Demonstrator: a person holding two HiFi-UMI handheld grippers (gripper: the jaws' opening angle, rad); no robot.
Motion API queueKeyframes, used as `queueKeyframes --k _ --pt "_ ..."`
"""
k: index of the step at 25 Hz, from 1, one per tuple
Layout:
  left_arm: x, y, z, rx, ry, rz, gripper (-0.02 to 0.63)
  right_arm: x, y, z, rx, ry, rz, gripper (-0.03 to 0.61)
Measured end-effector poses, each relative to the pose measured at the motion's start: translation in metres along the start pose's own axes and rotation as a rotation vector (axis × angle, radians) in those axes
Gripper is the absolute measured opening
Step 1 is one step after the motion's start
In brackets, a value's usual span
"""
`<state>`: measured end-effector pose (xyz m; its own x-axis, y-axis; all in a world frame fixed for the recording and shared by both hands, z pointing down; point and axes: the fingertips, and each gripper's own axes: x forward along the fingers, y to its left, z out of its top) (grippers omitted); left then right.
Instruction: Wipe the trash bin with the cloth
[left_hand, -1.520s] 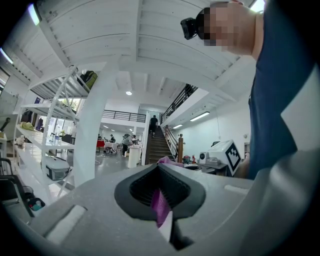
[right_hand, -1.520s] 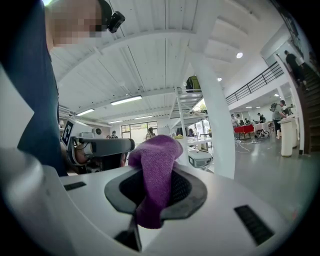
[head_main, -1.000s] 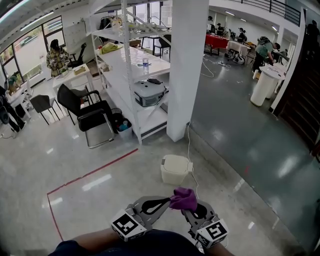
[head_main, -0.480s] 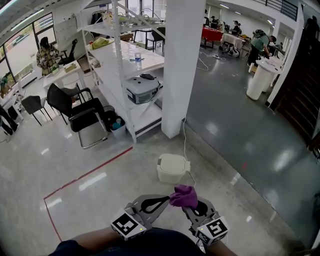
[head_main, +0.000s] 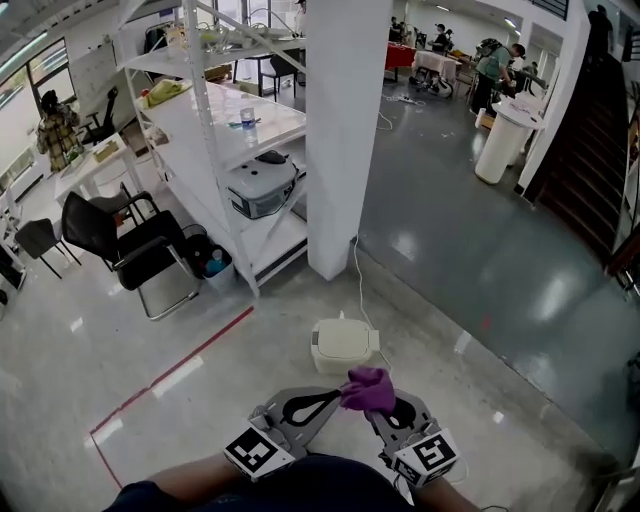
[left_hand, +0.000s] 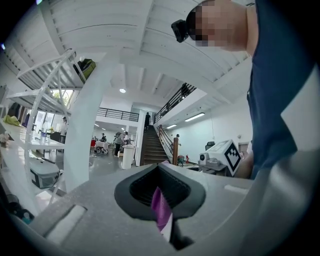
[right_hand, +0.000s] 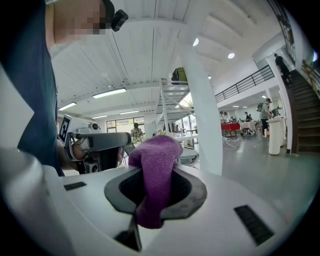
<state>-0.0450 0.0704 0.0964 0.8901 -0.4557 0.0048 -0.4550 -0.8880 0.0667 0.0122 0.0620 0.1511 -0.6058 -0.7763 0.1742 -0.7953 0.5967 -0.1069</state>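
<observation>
My left tongs and right tongs both clamp the purple fuzzy cloth; I'd lower it flat onto the cream trash bin.

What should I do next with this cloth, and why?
Probably lower both grippers forward onto the top of the trash bin. The purple cloth is clamped in the right gripper, with an edge pinched in the left gripper. It sits nearer you than the bin and is not yet touching it.
</observation>
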Motion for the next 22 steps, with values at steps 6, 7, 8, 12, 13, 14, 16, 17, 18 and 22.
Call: queueKeyframes --k 6,7,8,12,13,14,16,17,18,22 --pt "0.006 0.045 0.001 -0.024 0.001 -0.05 -0.002 0.045 -0.011 0.01 0.001 -0.002 -0.046 0.078" --pt "0.007 0.051 -0.001 -0.026 0.004 -0.051 -0.002 0.05 -0.013 0.01 0.004 -0.002 -0.052 0.078" --pt "0.008 0.057 -0.003 -0.028 0.007 -0.05 -0.002 0.054 -0.015 0.009 0.006 -0.001 -0.054 0.078" --pt "0.021 0.072 -0.01 -0.044 0.018 -0.033 -0.002 0.062 -0.033 0.002 0.018 0.021 -0.058 0.078" --pt "0.026 0.075 -0.012 -0.05 0.02 -0.026 -0.002 0.062 -0.04 0.0 0.02 0.028 -0.059 0.078" --pt "0.032 0.078 -0.014 -0.055 0.021 -0.017 -0.002 0.063 -0.048 -0.002 0.023 0.033 -0.057 0.078" --pt "0.044 0.084 -0.018 -0.066 0.022 0.004 -0.002 0.065 -0.064 -0.005 0.025 0.039 -0.051 0.078" --pt "0.051 0.088 -0.02 -0.07 0.024 0.014 -0.002 0.067 -0.073 -0.006 0.023 0.041 -0.047 0.078" --pt "0.057 0.091 -0.022 -0.07 0.026 0.024 -0.002 0.068 -0.081 -0.008 0.02 0.042 -0.041 0.078" --pt "0.08 0.103 -0.04 -0.061 0.026 0.061 -0.002 0.076 -0.112 -0.024 0.001 0.048 -0.014 0.078"
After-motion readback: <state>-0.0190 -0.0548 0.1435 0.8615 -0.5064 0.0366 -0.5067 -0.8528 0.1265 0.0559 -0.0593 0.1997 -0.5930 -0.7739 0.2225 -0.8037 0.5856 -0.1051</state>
